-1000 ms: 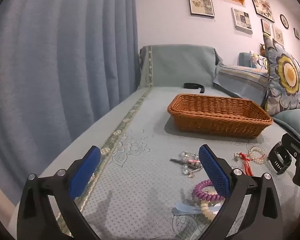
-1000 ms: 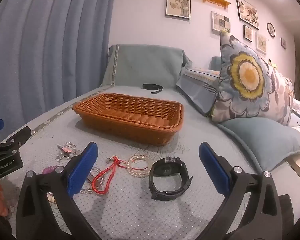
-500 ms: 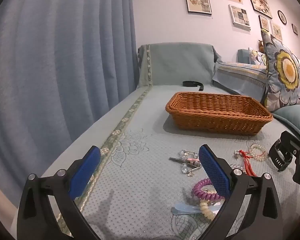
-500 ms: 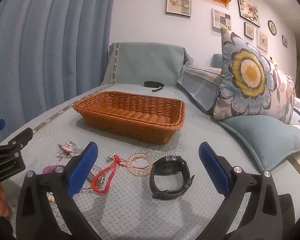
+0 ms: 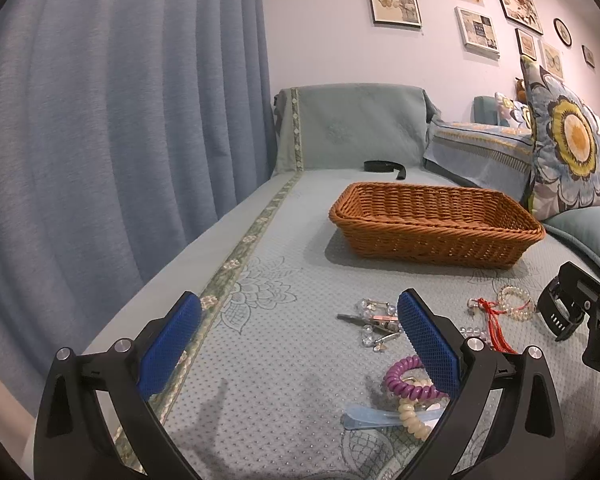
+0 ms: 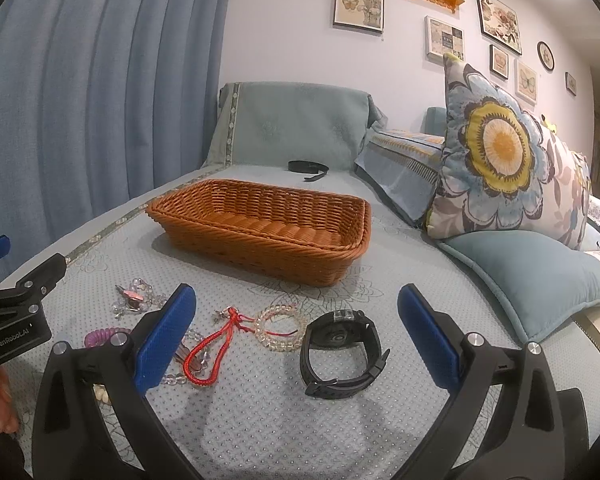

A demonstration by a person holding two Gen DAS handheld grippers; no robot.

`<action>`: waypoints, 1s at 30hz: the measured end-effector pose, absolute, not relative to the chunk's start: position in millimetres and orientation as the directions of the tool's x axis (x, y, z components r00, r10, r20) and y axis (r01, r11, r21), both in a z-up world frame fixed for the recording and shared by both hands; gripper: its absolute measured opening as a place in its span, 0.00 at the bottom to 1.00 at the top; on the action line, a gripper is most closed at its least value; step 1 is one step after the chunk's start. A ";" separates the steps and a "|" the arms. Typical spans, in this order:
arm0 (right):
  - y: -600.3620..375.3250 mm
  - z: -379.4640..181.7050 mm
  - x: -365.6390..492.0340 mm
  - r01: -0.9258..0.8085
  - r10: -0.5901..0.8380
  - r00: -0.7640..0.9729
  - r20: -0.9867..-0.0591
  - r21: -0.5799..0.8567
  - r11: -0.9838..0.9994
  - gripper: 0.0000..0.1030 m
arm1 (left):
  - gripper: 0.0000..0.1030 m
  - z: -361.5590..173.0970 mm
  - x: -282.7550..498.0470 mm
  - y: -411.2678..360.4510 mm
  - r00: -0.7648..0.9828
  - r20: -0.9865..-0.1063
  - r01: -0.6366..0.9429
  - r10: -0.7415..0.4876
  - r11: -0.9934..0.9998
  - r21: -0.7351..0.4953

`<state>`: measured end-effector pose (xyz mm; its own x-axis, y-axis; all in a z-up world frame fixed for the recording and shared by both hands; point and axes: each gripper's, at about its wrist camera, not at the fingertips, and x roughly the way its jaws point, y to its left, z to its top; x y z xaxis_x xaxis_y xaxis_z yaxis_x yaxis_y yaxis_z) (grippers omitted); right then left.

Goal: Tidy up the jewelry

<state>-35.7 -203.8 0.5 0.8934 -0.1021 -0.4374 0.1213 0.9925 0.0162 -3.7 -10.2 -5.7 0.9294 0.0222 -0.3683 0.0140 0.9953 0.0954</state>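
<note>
The left gripper [image 5: 298, 344] is hovering with its blue-padded jaws spread wide and nothing between them, low over the pale teal quilted sofa cover [image 5: 268, 360]. The right gripper [image 6: 296, 336] is likewise standing fully open and holding nothing.

In the right wrist view, the black wristwatch with a rubber strap [image 6: 342, 350] is lying on the cover between the two blue pads, toward 12 o'clock from the gripper. Just beside it at 9 o'clock, the clear beaded bracelet [image 6: 279, 328] is resting, with the red braided cord [image 6: 210, 354] running off it further toward 9 o'clock. The cluster of clear crystal hair clips [image 6: 134, 298] is sitting at 10 o'clock, and the purple spiral hair tie [image 6: 102, 336] is peeking out beside the left pad.

In the left wrist view, the purple spiral hair tie [image 5: 406, 378] is lying just beside the right-hand pad, touching a cream spiral hair tie [image 5: 412, 418] and a light blue flat hair clip [image 5: 376, 420]. The crystal clips [image 5: 374, 320] are lying toward 1 o'clock.

The brown woven wicker basket [image 6: 260, 226], rectangular and showing nothing inside, is standing at 12 o'clock beyond the jewelry, well apart from it. A black band [image 6: 308, 168] is lying farther back at 12 o'clock, and a large flower-print cushion [image 6: 508, 160] is leaning at 2 o'clock.
</note>
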 end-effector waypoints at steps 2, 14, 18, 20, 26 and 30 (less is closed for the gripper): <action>-203.0 0.4 -35.7 0.121 -0.104 0.893 -0.439 0.013 0.993 0.93 | 0.93 -6.6 -4.0 -10.6 0.929 -0.369 0.016 0.021 0.995 0.096; -201.8 0.7 -35.5 0.119 -0.104 0.892 -0.439 0.007 0.993 0.93 | 0.93 -8.7 -9.1 -10.3 0.928 -0.372 0.015 0.020 0.996 0.090; -201.5 0.6 -35.7 0.119 -0.103 0.892 -0.440 0.007 0.993 0.93 | 0.93 -6.9 -5.5 -12.4 0.927 -0.374 0.016 0.019 0.996 0.092; -201.3 0.7 -35.7 0.120 -0.105 0.892 -0.439 0.006 0.993 0.93 | 0.93 -7.3 -5.3 -11.9 0.927 -0.376 0.017 0.019 0.996 0.091; -201.3 0.9 -35.3 0.120 -0.106 0.891 -0.441 0.004 0.993 0.93 | 0.93 -6.6 -3.8 -10.8 0.926 -0.378 0.020 0.017 0.995 0.094; -201.2 0.8 -35.6 0.120 -0.107 0.891 -0.440 0.002 0.993 0.93 | 0.93 -6.1 -2.1 -10.0 0.925 -0.380 0.022 0.015 0.995 0.093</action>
<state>-35.6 -201.2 0.8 0.8915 -0.1067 -0.4403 0.1200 0.9928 0.0024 -2.1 -10.0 -6.1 0.9248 0.0147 -0.3802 0.0222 0.9955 0.0926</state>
